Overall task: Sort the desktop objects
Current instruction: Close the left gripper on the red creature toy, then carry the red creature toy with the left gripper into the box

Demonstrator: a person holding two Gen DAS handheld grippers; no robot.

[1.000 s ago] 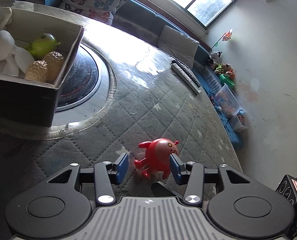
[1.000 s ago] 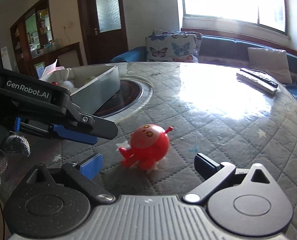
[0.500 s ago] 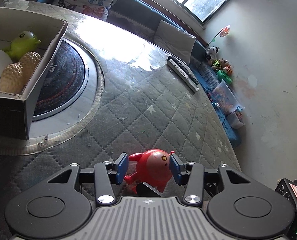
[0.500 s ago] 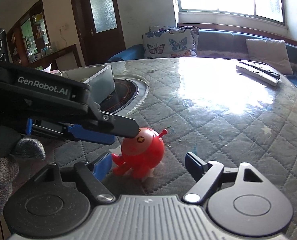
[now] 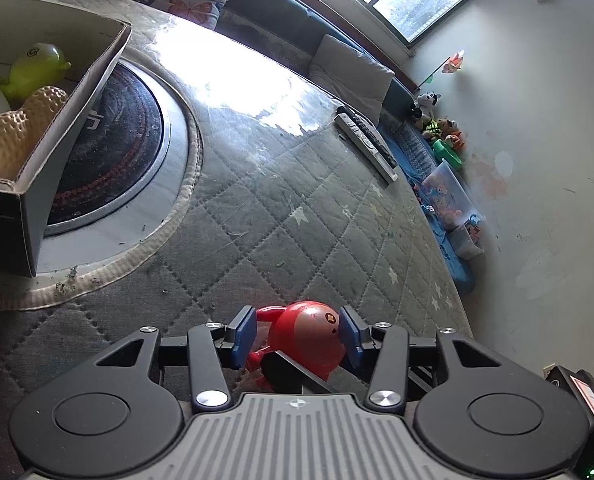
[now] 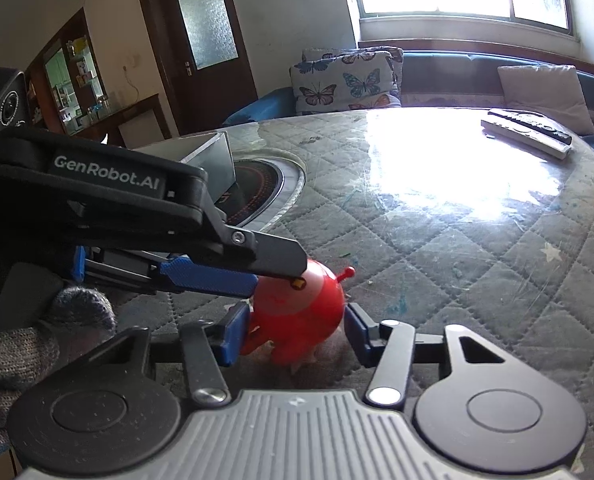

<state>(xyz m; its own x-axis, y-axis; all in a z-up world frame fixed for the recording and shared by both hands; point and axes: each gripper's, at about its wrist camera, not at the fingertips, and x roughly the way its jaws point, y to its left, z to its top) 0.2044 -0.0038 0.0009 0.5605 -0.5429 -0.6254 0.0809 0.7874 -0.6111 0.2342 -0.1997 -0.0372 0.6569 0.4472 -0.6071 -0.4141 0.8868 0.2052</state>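
Note:
A round red toy figure (image 5: 309, 340) (image 6: 301, 308) stands on the quilted table cover near the front edge. My right gripper (image 6: 295, 330) is shut on it, one blue pad against its arm side and the other against its body. My left gripper (image 5: 297, 332) comes in from the left in the right wrist view (image 6: 277, 278). Its jaws are opening slightly with the toy's head between them, the right pad beside the head and the left pad near an arm. A grey gloved hand (image 6: 37, 344) holds it.
A cardboard box (image 5: 1, 220) (image 6: 205, 152) at the left holds a green toy (image 5: 37, 68), bumpy tan toys (image 5: 21, 128) and a white thing. It stands on a round inset hob (image 5: 117, 160). Two remotes (image 5: 365, 140) (image 6: 525, 136) lie at the far edge.
My right gripper's jaws have closed from wide apart onto the red toy. My left gripper has slid forward, so the toy now sits between its pads instead of ahead of them.

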